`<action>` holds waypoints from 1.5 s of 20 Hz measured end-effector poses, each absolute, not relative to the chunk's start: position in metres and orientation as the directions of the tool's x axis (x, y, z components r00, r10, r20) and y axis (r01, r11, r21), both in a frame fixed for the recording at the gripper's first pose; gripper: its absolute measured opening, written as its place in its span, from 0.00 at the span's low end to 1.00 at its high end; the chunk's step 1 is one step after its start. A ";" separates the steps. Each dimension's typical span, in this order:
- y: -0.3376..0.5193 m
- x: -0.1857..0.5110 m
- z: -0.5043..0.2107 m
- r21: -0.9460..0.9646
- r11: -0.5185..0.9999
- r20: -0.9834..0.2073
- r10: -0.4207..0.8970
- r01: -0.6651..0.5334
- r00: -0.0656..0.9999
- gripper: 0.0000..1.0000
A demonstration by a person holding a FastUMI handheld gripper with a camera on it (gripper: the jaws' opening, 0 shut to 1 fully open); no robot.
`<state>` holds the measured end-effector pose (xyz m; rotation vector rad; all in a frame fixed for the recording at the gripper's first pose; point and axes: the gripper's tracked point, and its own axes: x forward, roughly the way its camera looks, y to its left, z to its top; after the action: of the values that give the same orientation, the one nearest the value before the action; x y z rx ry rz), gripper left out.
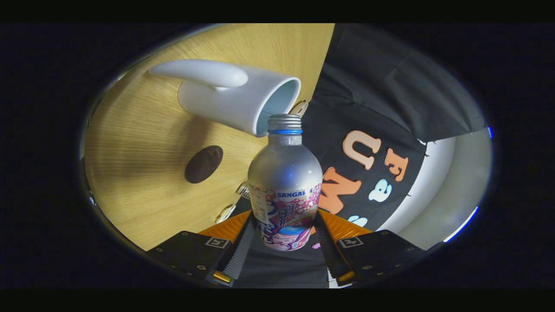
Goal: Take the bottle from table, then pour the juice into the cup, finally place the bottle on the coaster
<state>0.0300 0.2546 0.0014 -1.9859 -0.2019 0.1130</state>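
The tool (284, 236) is pinching the bottle (285, 186) at its labelled lower body, tilting the open mouth against the rim of the cup (234, 97) near the counter (138, 143) edge. Smooth metal, likely slippery and light; the coaster (204, 164) is lying beside the cup.

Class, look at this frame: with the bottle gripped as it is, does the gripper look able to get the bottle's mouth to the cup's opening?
Probably yes. The gripper is shut on the bottle, whose uncapped mouth already sits right at the rim of the white cup, with nothing between them.
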 end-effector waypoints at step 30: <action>0.218 0.061 -0.018 -0.112 0.933 -0.209 0.315 -0.342 0.926 0.77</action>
<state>0.0614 0.2181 -0.0184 -0.1474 0.1894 0.3382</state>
